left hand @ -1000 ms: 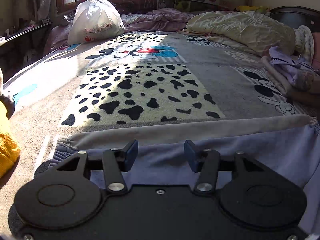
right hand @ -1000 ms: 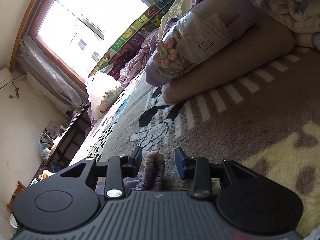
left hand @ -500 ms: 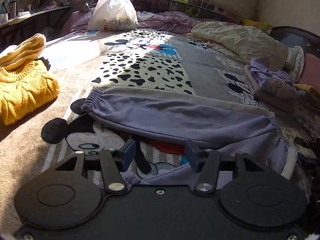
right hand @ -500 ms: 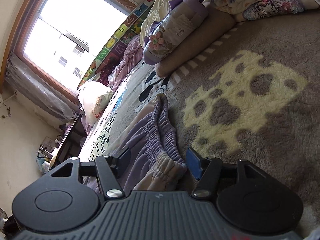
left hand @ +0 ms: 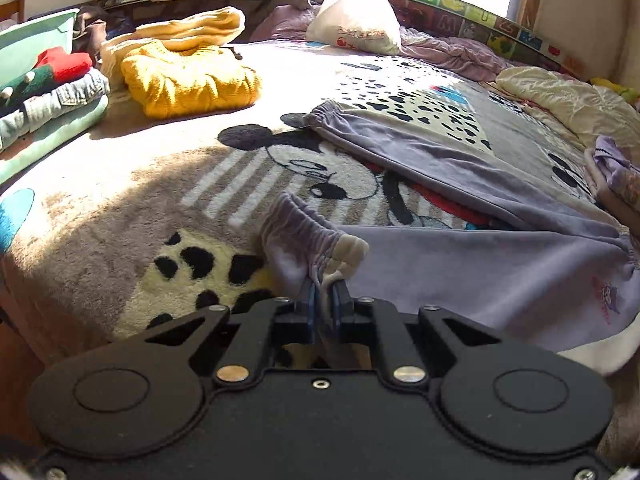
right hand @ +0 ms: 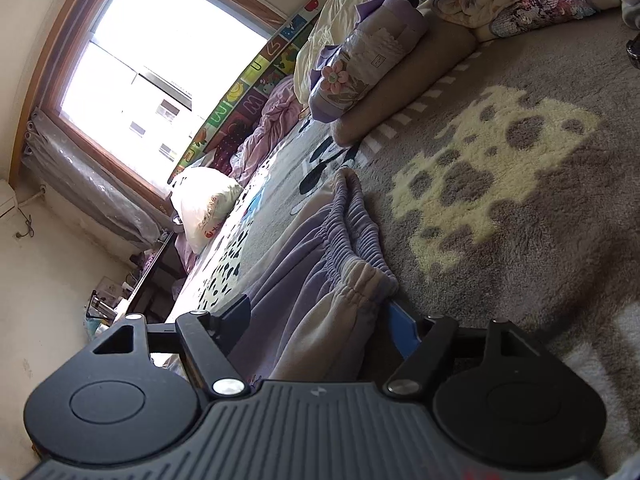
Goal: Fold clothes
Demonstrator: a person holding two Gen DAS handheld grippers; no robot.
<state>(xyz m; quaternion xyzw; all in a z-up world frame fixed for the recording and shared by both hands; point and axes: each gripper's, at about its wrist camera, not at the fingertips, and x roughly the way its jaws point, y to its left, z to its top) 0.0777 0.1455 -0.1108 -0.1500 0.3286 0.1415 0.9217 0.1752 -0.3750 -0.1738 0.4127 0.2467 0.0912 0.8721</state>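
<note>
Bedding first: the bed wears a cartoon-mouse blanket (left hand: 132, 216), and everything else sits on it. Across the middle of that blanket lie the lilac trousers (left hand: 500, 264), spread with their legs running from the waist end at the far right towards the cuffs on the left; one leg stretches to the spotted panel, the other lies nearer the bed's edge. Beyond the trousers, towards the window, sit a yellow sweater (left hand: 188, 76) and a white plastic bag (left hand: 354, 20). The left claw (left hand: 324, 296) has just snapped closed and pinches the near leg's gathered cuff (left hand: 316, 240), which bunches up above its tips. The right claw (right hand: 320, 320) has just been opening; it stands wide with the elastic waistband (right hand: 352, 256) lying loose between its fingers, not pressed. Judging by this, the long axis runs left to right between the two hands, so the left hand, already holding the cuff, seems placed to carry that end over.
</note>
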